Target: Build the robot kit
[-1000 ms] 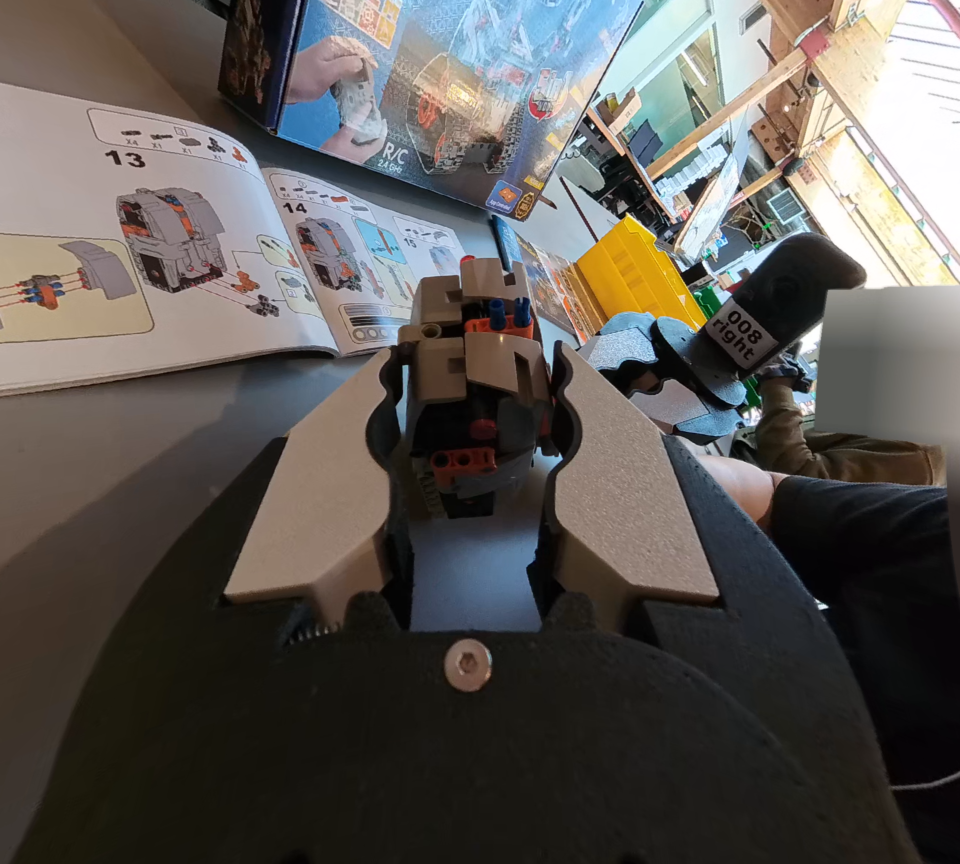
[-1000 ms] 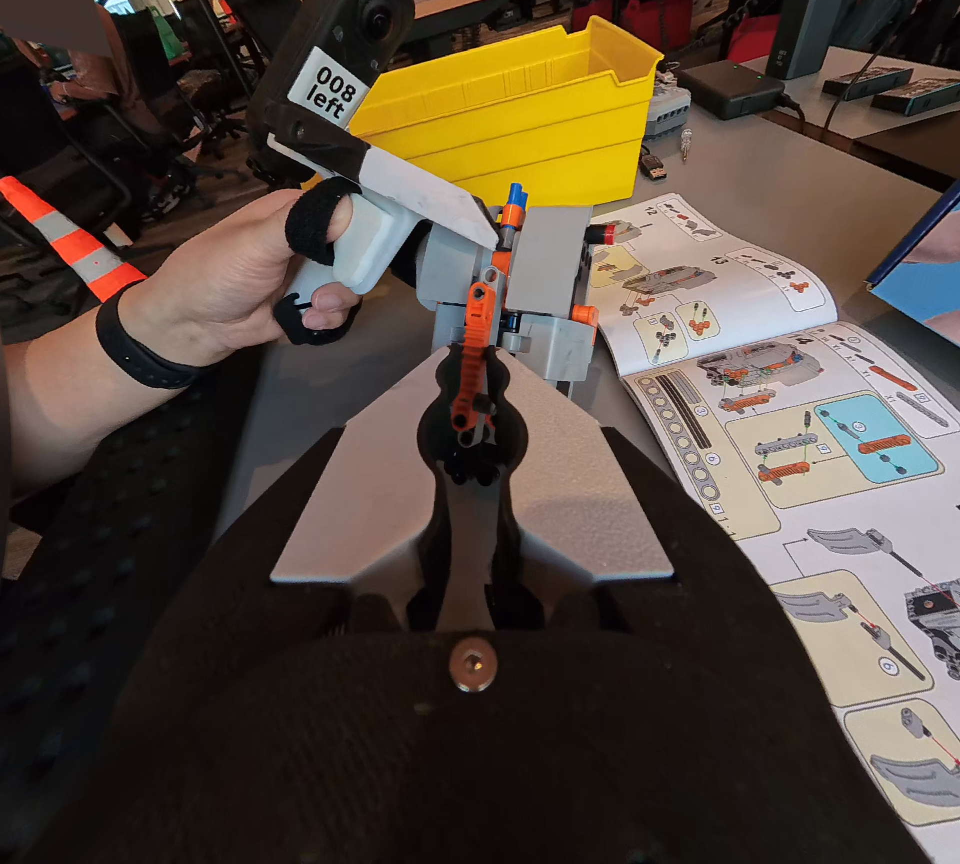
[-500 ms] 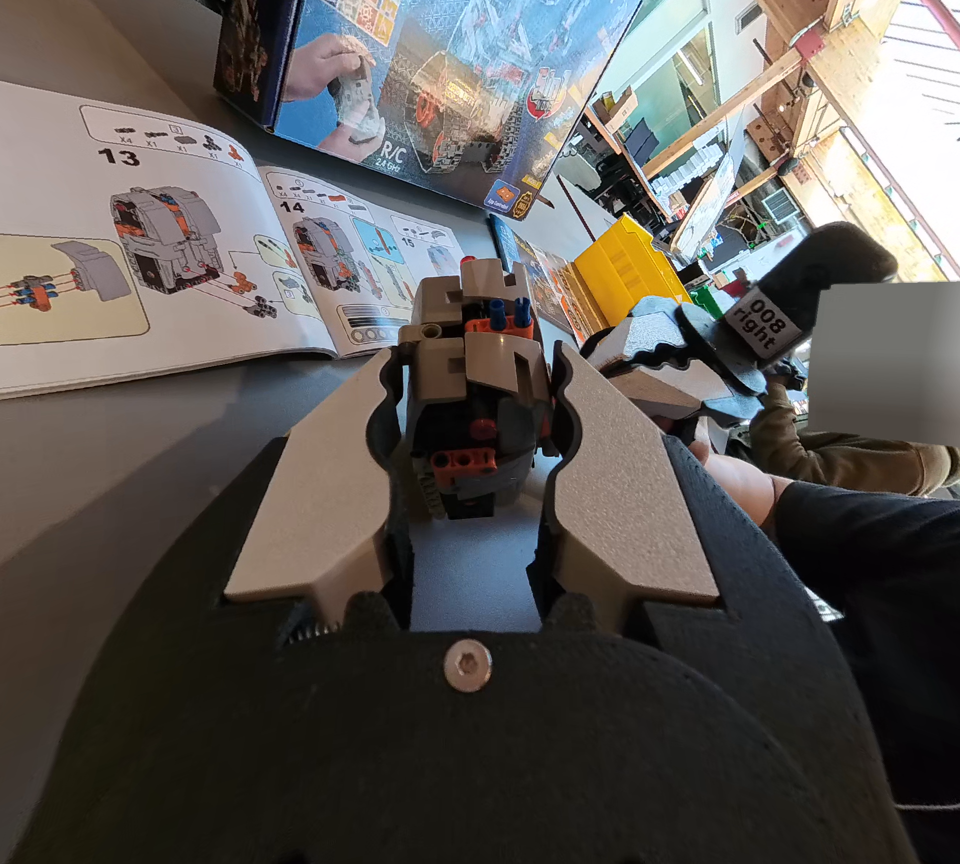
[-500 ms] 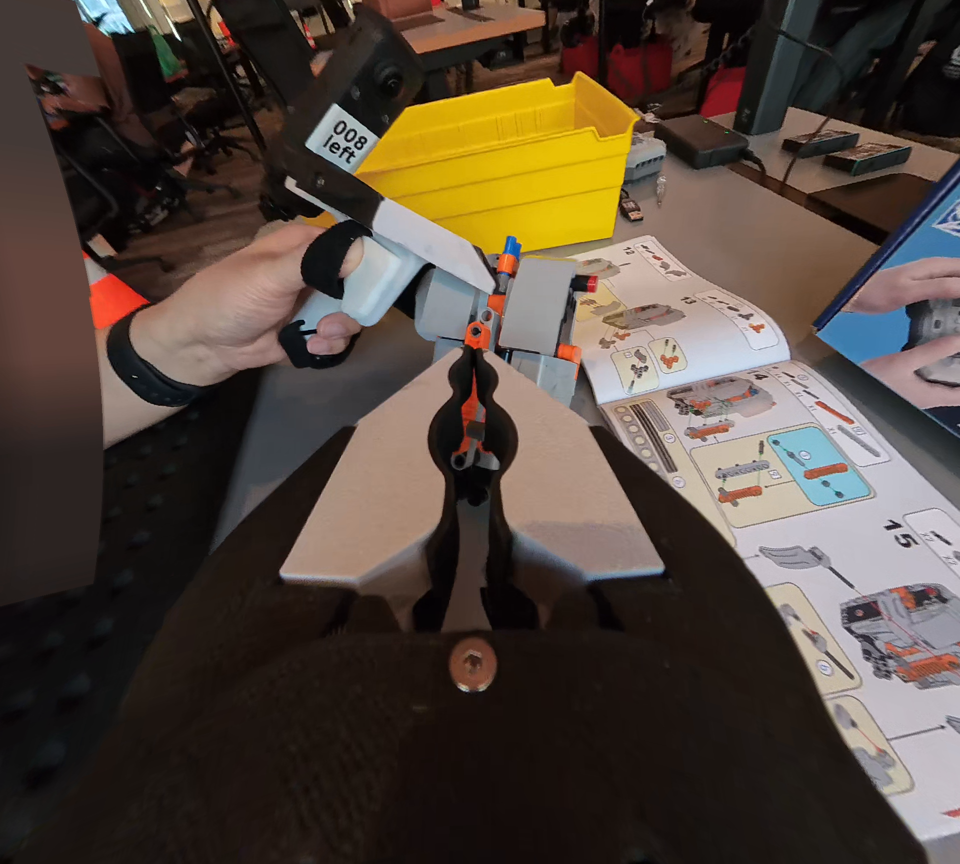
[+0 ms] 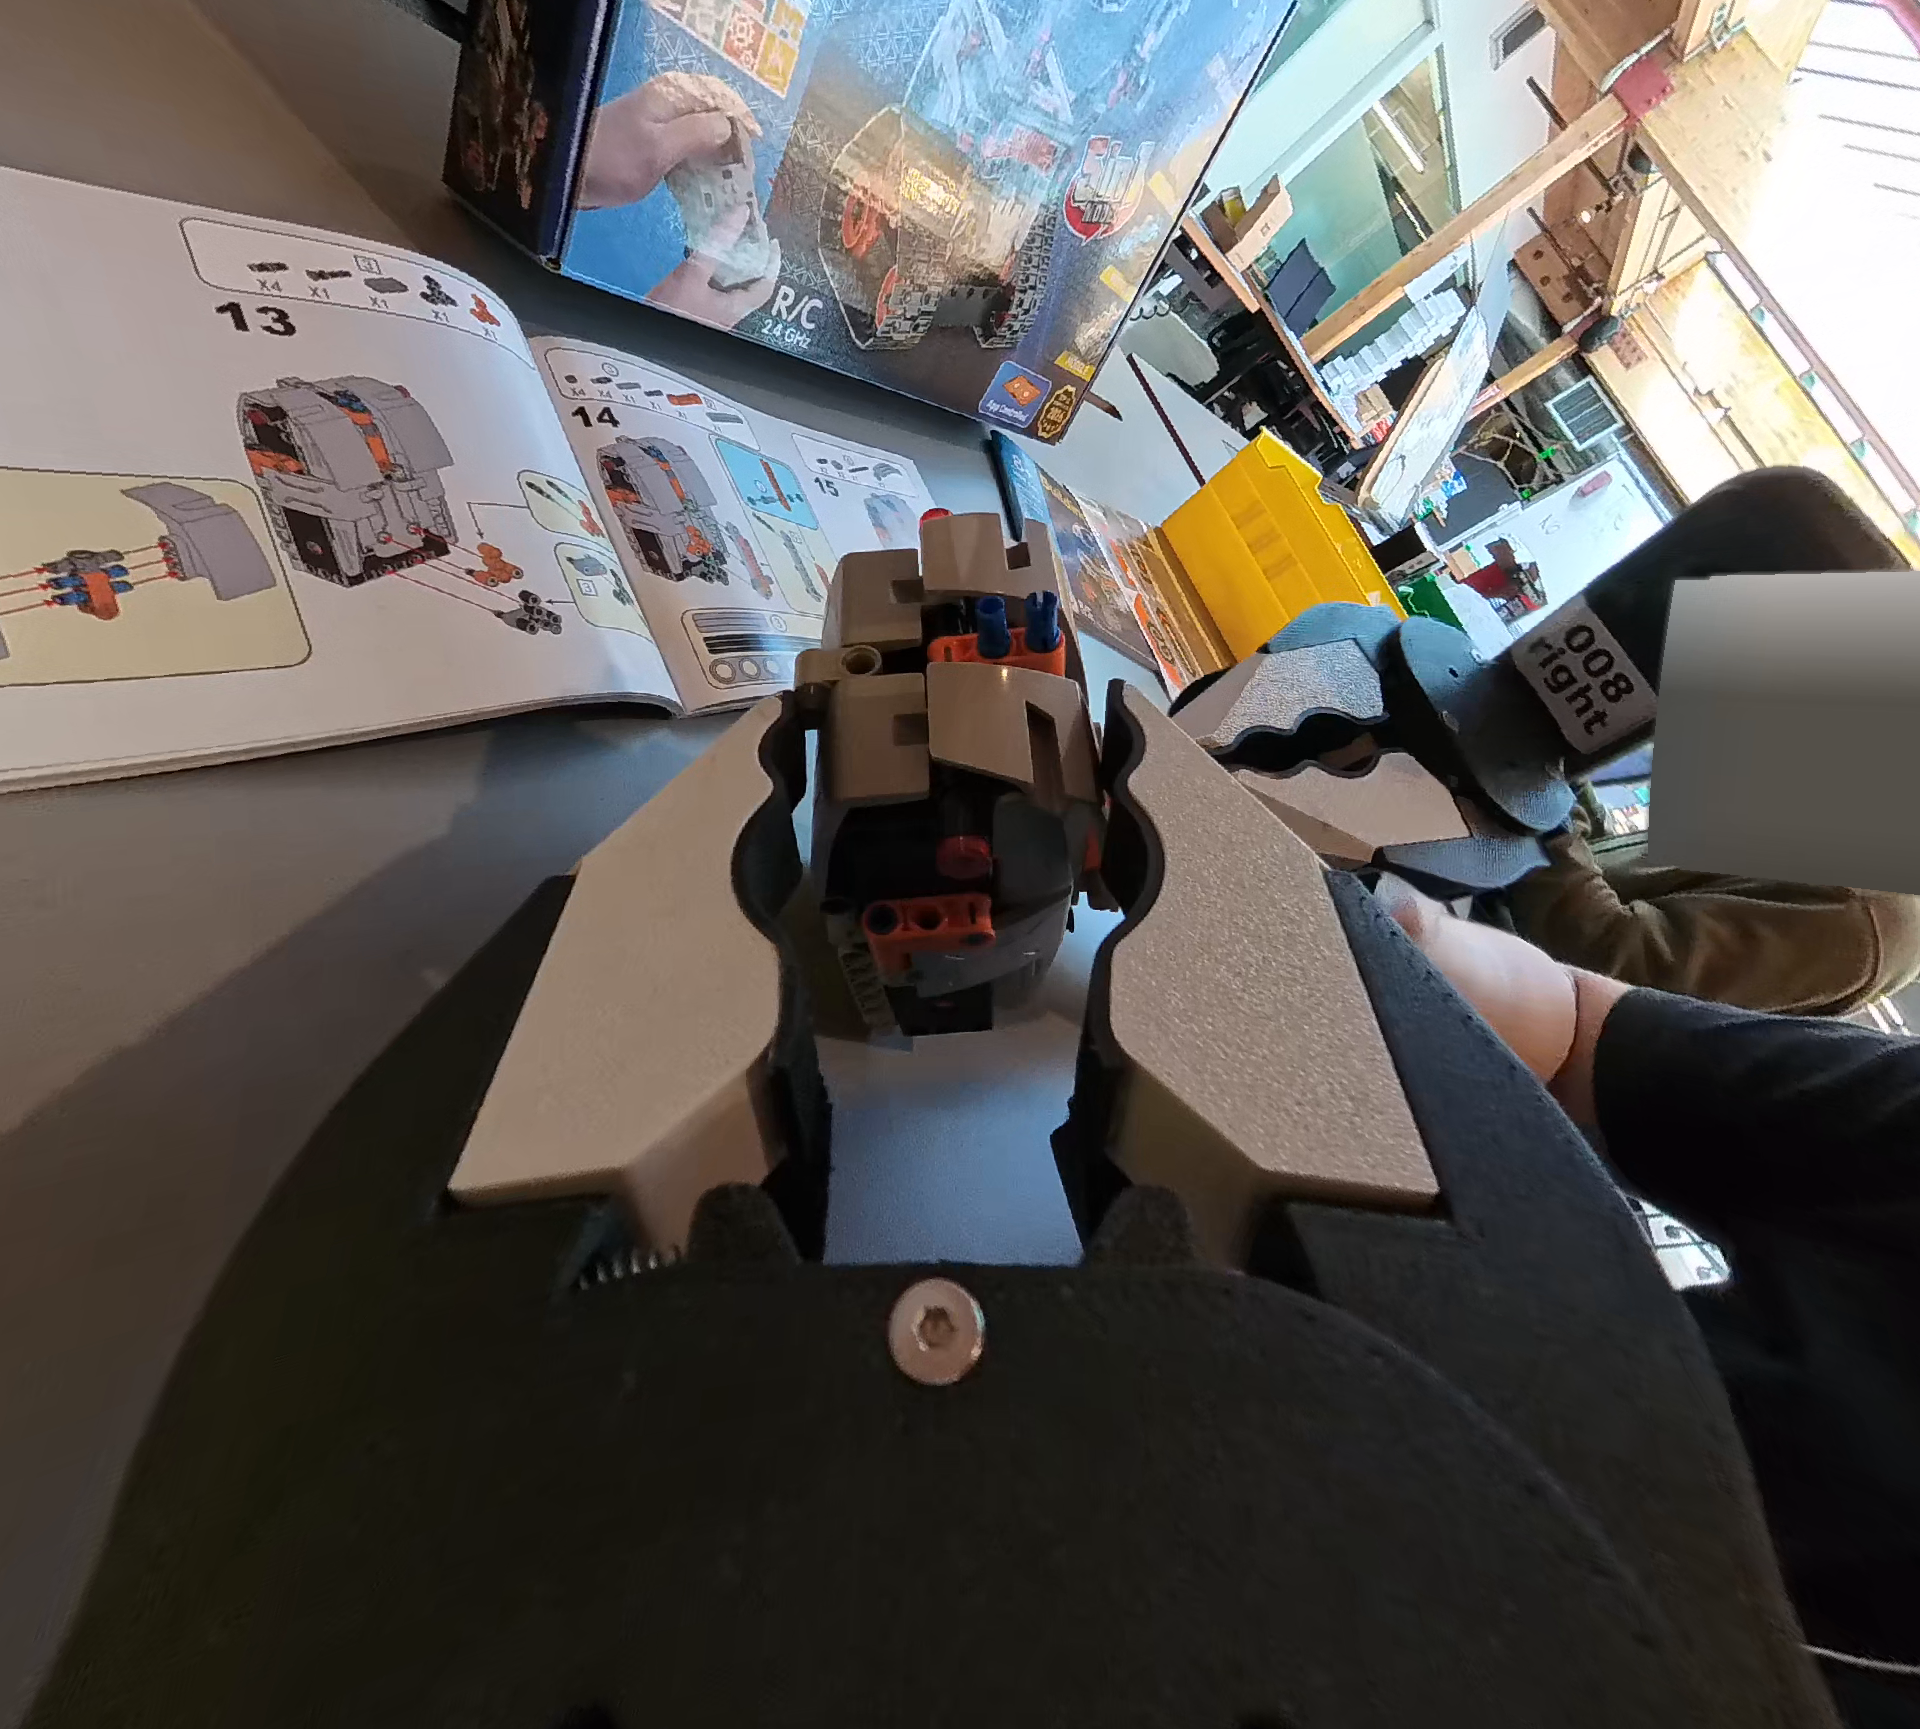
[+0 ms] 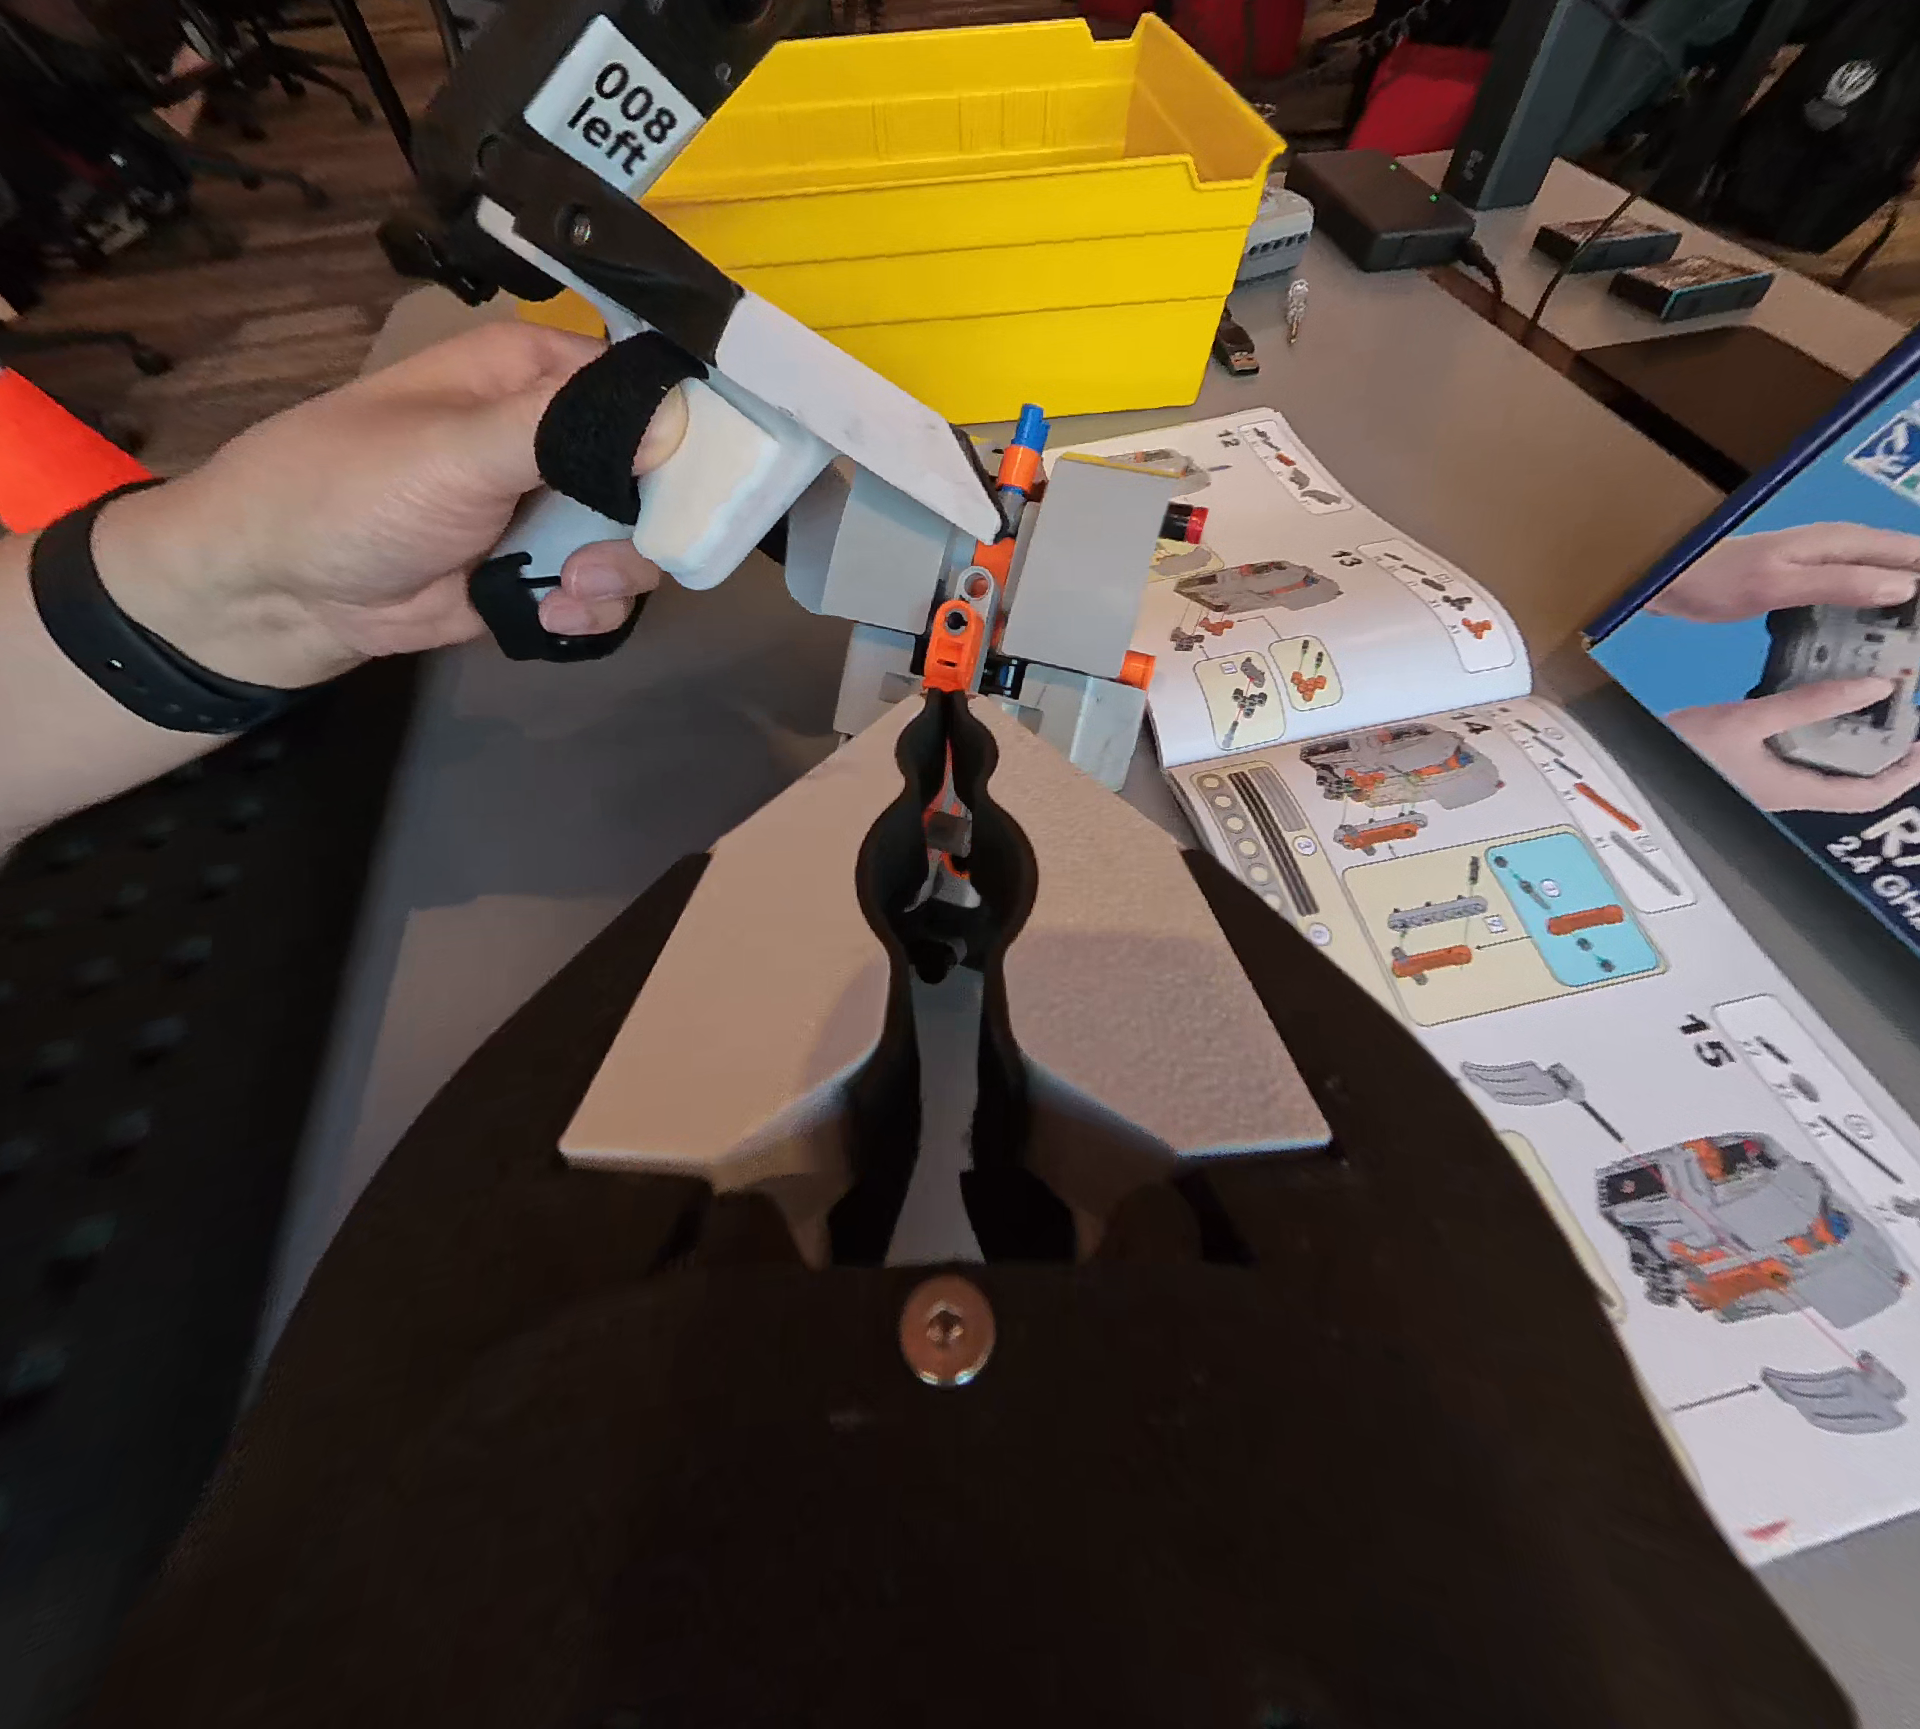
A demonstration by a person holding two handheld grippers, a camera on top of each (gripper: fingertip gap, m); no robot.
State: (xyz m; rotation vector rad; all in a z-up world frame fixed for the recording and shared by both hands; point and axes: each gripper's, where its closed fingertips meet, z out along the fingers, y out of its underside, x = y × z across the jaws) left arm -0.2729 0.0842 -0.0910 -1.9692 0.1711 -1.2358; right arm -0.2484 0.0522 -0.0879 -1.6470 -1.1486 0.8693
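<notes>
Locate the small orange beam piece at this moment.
In the right wrist view the small orange beam piece sits centre frame, pinched in the right gripper, its tip against the grey brick model held by the left gripper.

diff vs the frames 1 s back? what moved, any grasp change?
The right gripper pushed its orange beam forward to the grey block model, its tip now at the model's orange part. No grasp change: the left gripper stays shut on the model, the right on the beam. The instruction booklet and yellow bin did not move.

Grey-and-orange brick model point(image 5: 940, 806), yellow bin point(image 6: 966, 225), blue box point(image 5: 894, 90), white booklet point(image 6: 1455, 848)
</notes>
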